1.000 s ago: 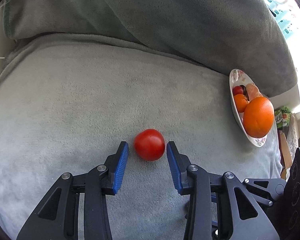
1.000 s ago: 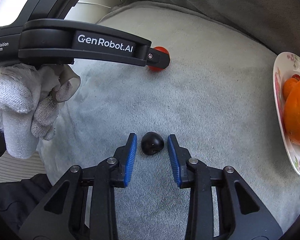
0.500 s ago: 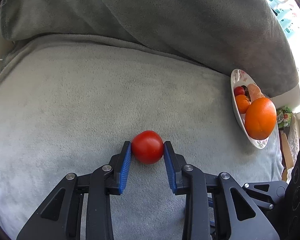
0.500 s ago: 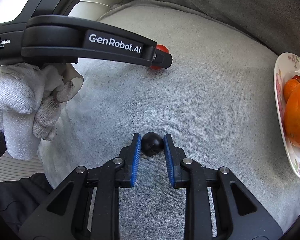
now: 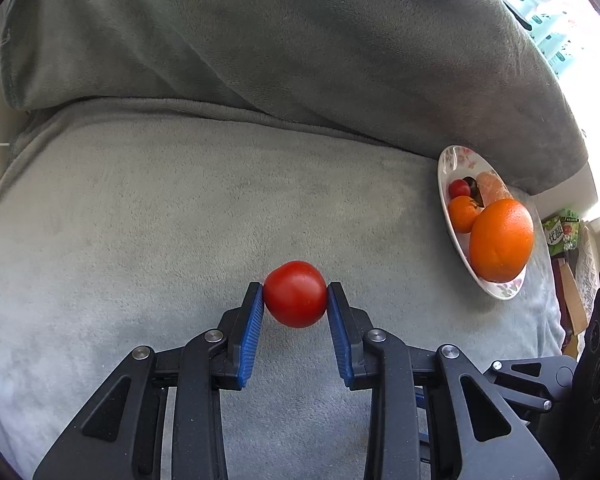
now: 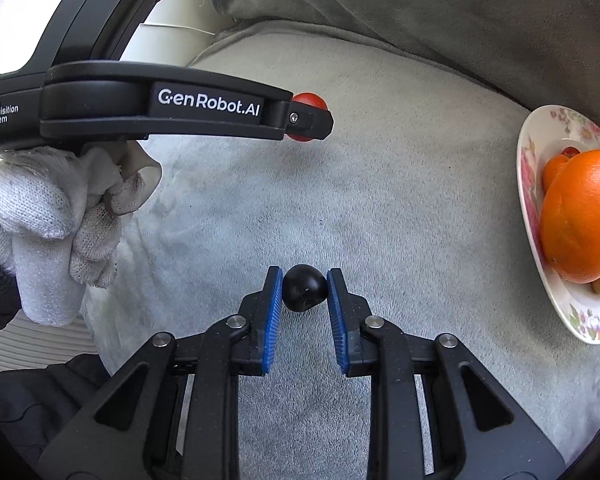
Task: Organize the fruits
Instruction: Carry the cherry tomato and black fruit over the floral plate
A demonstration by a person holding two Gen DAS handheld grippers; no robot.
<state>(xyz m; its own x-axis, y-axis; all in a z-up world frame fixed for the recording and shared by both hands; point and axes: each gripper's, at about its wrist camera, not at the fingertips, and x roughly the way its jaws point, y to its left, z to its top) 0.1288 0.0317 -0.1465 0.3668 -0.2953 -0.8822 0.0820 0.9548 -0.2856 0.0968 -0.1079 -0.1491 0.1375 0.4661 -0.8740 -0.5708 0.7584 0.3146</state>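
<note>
My left gripper (image 5: pixel 295 298) is shut on a red tomato (image 5: pixel 295 294), both blue pads touching its sides, over the grey blanket (image 5: pixel 180 208). My right gripper (image 6: pixel 304 290) is shut on a small black round fruit (image 6: pixel 304 288). The left gripper also shows in the right wrist view (image 6: pixel 312 122), with the tomato (image 6: pixel 310 102) half hidden behind its finger. A white floral plate (image 5: pixel 446 172) at the right holds a big orange (image 5: pixel 500 240), a small orange (image 5: pixel 462 214), a small red fruit (image 5: pixel 459 189) and a pale orange piece (image 5: pixel 494 188).
A grey cushion backrest (image 5: pixel 300 40) rises behind the seat. The plate (image 6: pixel 528 168) stands at the right edge in the right wrist view. A white-gloved hand (image 6: pixel 48 216) holds the left gripper. Packages (image 5: pixel 562 232) lie beyond the sofa's right end.
Both grippers closed from open onto their fruits: the left onto the tomato, the right onto the black fruit. Both fruits now appear slightly raised from the blanket.
</note>
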